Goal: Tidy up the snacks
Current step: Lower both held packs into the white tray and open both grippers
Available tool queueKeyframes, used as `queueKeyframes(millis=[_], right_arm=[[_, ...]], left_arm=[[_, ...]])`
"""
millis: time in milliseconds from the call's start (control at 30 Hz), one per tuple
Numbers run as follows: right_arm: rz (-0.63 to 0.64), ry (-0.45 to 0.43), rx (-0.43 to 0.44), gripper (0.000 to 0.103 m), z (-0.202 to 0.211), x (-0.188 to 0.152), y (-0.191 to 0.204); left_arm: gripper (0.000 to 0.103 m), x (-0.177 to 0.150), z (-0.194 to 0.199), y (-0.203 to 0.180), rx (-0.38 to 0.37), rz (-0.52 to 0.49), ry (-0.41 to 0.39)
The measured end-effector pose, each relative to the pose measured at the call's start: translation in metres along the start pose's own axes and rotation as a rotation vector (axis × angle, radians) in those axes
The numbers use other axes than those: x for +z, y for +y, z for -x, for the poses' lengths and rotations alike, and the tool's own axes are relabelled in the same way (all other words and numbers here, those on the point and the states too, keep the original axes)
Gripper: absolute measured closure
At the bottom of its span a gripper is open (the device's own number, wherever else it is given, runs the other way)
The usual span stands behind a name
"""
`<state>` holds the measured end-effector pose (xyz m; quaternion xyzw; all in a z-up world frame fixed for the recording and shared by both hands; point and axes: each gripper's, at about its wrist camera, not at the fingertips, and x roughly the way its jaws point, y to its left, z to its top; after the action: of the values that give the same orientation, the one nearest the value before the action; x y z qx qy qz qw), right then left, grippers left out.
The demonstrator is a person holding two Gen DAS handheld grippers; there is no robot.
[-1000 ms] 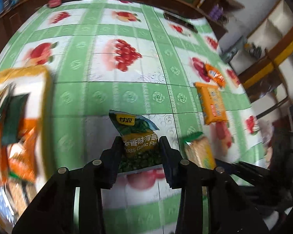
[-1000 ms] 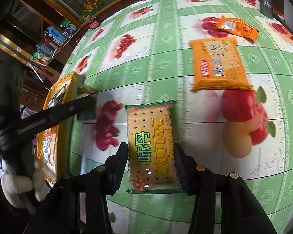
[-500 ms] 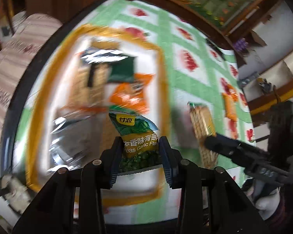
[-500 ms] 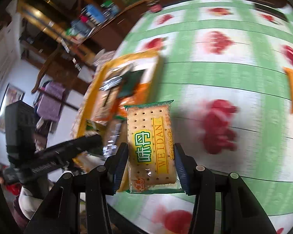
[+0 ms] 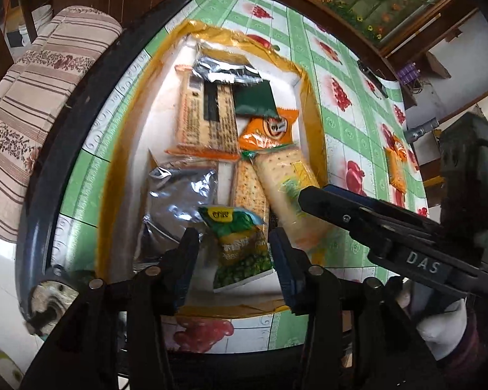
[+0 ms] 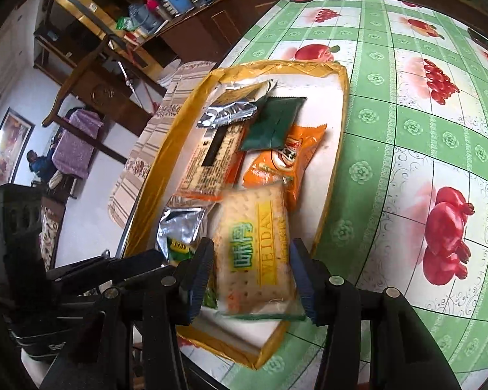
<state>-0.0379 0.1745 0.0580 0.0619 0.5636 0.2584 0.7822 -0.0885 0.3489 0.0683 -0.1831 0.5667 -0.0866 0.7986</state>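
A yellow-rimmed white tray (image 5: 114,169) (image 6: 338,123) lies at the table's left end and holds several snack packets. My left gripper (image 5: 234,237) hovers over the tray's near part. Its jaws are opening, and the green pea packet (image 5: 240,247) hangs tilted between them with gaps on both sides. My right gripper (image 6: 252,247) is over the tray's near right corner. Its jaws are starting to open around the Weidan cracker packet (image 6: 257,214) (image 5: 286,169), which is blurred and shows a sliver of gap at the left pad. One right finger (image 5: 358,211) crosses the left wrist view.
In the tray lie silver packs (image 5: 182,188), a biscuit pack (image 5: 205,120), a dark green sachet (image 6: 273,123) and an orange pack (image 6: 286,159). Orange packets (image 5: 395,169) remain on the green tablecloth to the right. A striped cushion (image 5: 32,97) sits beyond the table's left edge.
Both grippers swung left from the tablecloth to above the tray, each carrying its packet. The left jaws have spread and the pea packet has tipped loose. The cracker packet has started to slip.
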Motion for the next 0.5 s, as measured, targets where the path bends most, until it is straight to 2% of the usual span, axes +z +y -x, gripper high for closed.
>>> queueKeyframes(millis=[167,300,333,367,433,467,500], right_arm=[[-0.012,-0.052,-0.022,0.050,0.013,0.001,0.003],[-0.054,-0.091,-0.044,0.049,0.028,-0.002,-0.008],[-0.061,-0.105,-0.056,0.049,0.032,-0.004,-0.011],[-0.065,-0.124,-0.074,0.049,0.037,-0.006,-0.013],[-0.055,-0.171,-0.135,0.049,0.049,-0.010,-0.016],[-0.043,-0.205,-0.176,0.045,0.056,-0.014,-0.018],[-0.036,-0.234,-0.209,0.034,0.062,-0.017,-0.020]], left_arm=[[0.058,0.007,0.015,0.000,-0.018,-0.011,-0.043],[0.058,0.013,0.038,-0.021,-0.044,-0.097,-0.149],[0.055,0.014,0.044,-0.028,-0.063,-0.124,-0.181],[0.044,0.015,0.050,-0.037,-0.104,-0.157,-0.215],[0.035,0.017,0.053,-0.048,-0.173,-0.187,-0.229],[0.035,0.018,0.052,-0.054,-0.204,-0.199,-0.216],[0.035,0.020,0.046,-0.062,-0.218,-0.213,-0.180]])
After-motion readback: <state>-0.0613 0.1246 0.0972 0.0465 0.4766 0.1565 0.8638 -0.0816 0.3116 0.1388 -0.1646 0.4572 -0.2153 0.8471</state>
